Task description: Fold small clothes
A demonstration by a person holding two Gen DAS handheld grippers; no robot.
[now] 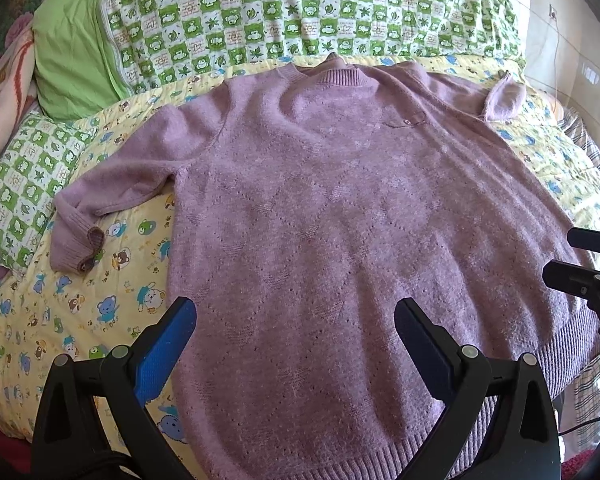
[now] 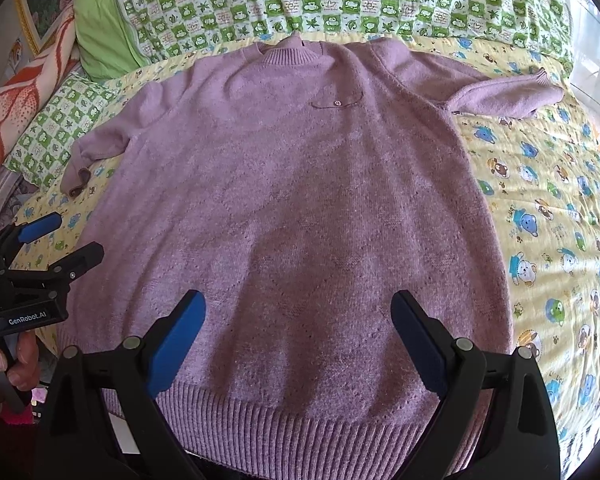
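Left wrist view: the sweater (image 1: 320, 220) lies flat on the bed (image 1: 80, 320), collar at 12 o'clock, hem at 6. Left tool (image 1: 296, 320) and right tool (image 2: 298, 316) both hover wide apart, holding nothing.

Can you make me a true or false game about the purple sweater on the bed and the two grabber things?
1. The purple sweater lies spread flat on the bed, front side up. True.
2. The left gripper is squeezing the sweater's hem. False: its jaws stand wide open above the sweater, holding nothing.
3. The right gripper is open too. True.
4. The sweater is already folded in half. False: the body is laid out full and both sleeves stick out to the sides.
5. The yellow sheet under the sweater has cartoon animals on it. True.
6. The quilt behind the collar is plain red. False: it is green and white checks.
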